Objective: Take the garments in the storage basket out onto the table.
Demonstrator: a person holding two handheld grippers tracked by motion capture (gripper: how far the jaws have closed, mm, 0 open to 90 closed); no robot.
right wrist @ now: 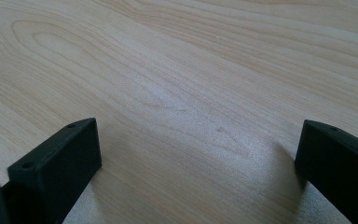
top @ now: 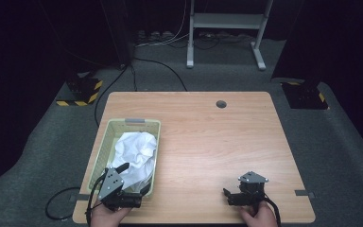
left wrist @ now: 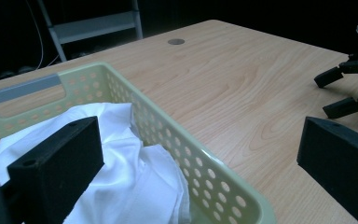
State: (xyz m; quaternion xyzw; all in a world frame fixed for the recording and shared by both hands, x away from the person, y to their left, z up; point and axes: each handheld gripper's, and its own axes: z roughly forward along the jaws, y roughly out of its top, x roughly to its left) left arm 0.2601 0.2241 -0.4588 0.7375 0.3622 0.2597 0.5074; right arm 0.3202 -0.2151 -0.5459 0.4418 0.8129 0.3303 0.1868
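Lying crumpled in the basket (top: pixel 105 142), the white cloth (top: pixel 134 153) fills most of it, bunched into soft folds and rising about level with the rim. The basket is pale green plastic with rows of round holes in its walls and a grey strip on its far end; it stands at the left side of the wooden counter (top: pixel 208 137).

The left gripper (top: pixel 132 177) hovers over the basket's near end, its jaws spread wide and holding nothing. The left gripper view brings out what the high view cannot: one jaw sits over the cloth (left wrist: pixel 135 182) inside the basket (left wrist: pixel 200 177), the other outside the basket wall over bare counter (left wrist: pixel 242 93), so the jaws straddle the wall.

The right gripper (top: pixel 228 195) is well to the right of the basket, near the counter's front edge, jaws also wide apart and empty. The left gripper view catches it (left wrist: pixel 342 91) from the side, and the right gripper view looks on plain wood grain (right wrist: pixel 191 84) between its jaws.
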